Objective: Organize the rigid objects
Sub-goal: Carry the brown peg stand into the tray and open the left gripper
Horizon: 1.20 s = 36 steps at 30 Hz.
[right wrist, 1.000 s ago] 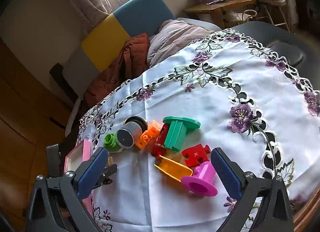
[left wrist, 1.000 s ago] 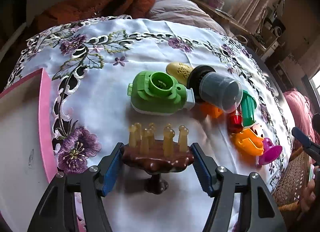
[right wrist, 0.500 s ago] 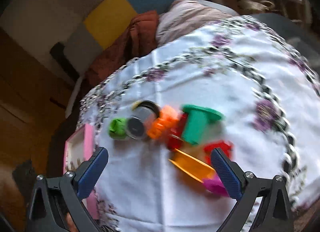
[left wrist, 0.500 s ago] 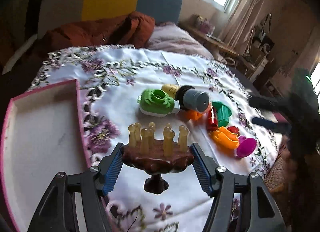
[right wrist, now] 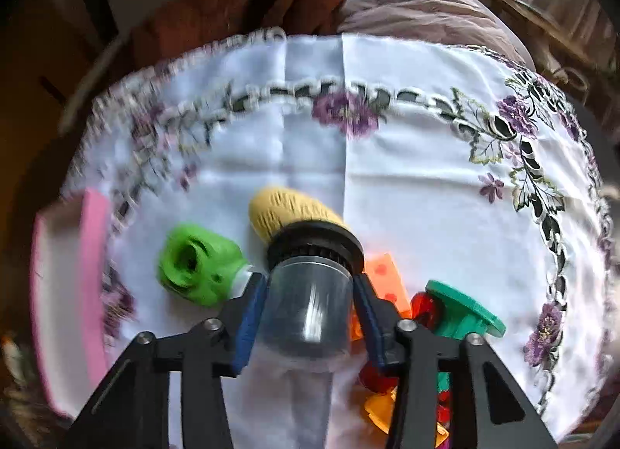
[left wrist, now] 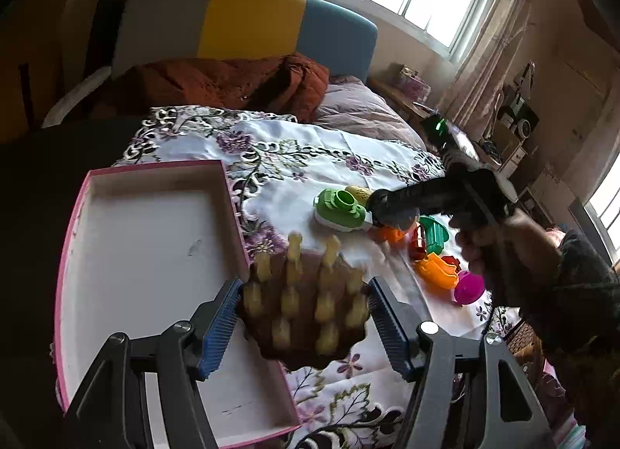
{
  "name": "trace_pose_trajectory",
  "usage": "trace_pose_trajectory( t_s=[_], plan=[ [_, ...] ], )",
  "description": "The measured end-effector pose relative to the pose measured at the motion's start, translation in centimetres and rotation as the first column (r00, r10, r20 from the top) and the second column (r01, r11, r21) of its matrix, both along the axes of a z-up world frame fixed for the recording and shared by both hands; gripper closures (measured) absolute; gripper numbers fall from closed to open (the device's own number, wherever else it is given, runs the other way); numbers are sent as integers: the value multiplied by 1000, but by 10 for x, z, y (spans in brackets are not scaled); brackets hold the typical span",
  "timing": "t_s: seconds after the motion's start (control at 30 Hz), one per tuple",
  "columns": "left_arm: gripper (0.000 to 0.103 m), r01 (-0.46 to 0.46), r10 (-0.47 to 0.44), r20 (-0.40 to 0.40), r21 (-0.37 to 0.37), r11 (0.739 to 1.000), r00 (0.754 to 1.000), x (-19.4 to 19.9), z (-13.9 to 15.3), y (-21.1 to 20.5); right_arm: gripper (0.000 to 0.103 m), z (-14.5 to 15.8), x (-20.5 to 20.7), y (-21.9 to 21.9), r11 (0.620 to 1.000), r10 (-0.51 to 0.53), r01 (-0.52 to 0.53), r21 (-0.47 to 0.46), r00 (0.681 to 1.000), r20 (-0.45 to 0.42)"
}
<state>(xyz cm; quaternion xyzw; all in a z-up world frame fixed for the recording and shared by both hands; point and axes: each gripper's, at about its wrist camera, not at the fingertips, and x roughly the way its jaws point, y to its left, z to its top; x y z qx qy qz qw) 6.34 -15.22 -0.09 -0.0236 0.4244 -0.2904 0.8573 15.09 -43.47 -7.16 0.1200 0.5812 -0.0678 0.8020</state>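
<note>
Nearest, my left gripper [left wrist: 304, 319] grasps the brown peg stand [left wrist: 306, 309], lifted just right of the pink-rimmed tray [left wrist: 232, 216]. Beyond, on the embroidered cloth [right wrist: 407, 193], my right gripper [right wrist: 308, 315], its jaws just closing, clasps the grey cup [right wrist: 308, 301]; the green toy [right wrist: 197, 267] sits left, the orange block [right wrist: 387, 282] right. Farthest, the yellow piece [right wrist: 286, 212] touches the cup's black cap.

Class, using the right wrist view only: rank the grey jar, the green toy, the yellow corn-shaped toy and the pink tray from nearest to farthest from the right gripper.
1. Grey jar: between the pads of the right gripper, which has just closed on it.
2. Green toy: just left of the jar.
3. Yellow corn-shaped toy: behind the jar's black cap.
4. Pink tray: far left edge.
</note>
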Motion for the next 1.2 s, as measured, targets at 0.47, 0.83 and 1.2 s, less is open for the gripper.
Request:
trace_pose_trajectory(
  t_s=[0.47, 0.83, 1.2],
  plan=[
    [36, -99, 99, 5, -11, 995, 995, -5, -2, 44, 59, 28, -74, 47, 992, 112, -94, -86, 963, 247],
    [36, -207, 207, 2, 54, 977, 978, 4, -13, 107, 59, -18, -78, 72, 984, 180, -172, -56, 965, 189],
    [36, -180, 182, -12, 87, 980, 983, 78, -21, 115, 59, -21, -78, 73, 983, 180, -173, -53, 966, 185]
  ],
)
